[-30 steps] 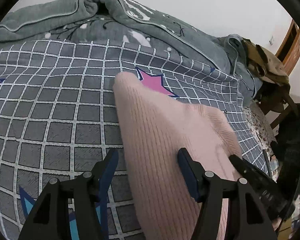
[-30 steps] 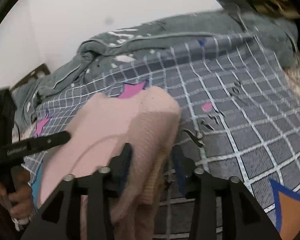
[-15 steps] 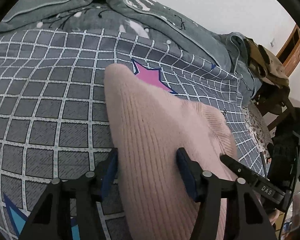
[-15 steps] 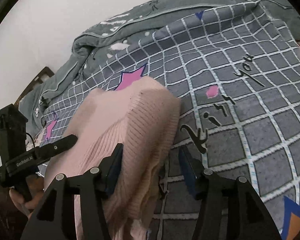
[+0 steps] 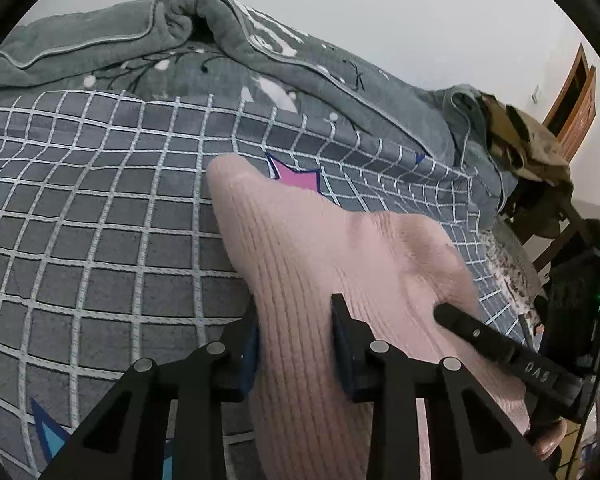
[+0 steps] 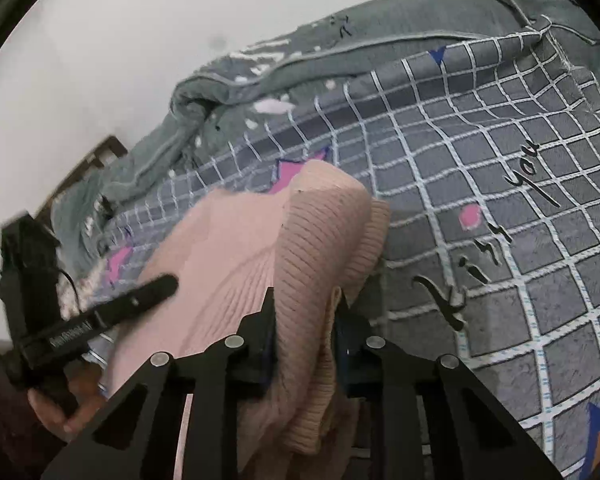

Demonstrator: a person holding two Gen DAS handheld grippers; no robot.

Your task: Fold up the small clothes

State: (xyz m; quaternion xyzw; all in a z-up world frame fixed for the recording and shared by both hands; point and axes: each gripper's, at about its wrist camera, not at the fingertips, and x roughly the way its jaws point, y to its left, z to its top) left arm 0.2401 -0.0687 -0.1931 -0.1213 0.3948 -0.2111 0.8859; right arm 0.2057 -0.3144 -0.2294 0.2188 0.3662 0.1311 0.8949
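Note:
A pink ribbed knit garment (image 5: 320,272) lies on a grey checked bedspread (image 5: 92,232). My left gripper (image 5: 296,312) straddles its left edge, jaws closing, and both pads press into the knit. In the right wrist view the same pink garment (image 6: 236,256) shows a folded ribbed band, and my right gripper (image 6: 306,304) has its jaws closing on that band, pads squeezing it. Each view shows the other gripper's black finger resting over the cloth: the right gripper (image 5: 496,340) in one and the left gripper (image 6: 116,308) in the other.
A rumpled grey-green blanket (image 5: 148,48) is heaped along the far side of the bed by a white wall. A wooden chair with clothes (image 5: 532,152) stands at the right. The person's hand (image 6: 64,408) holds the left gripper's handle.
Both grippers' jaws have narrowed from wide apart onto the pink knit. The right gripper has moved forward and now pinches the ribbed band, which is bunched up between its pads.

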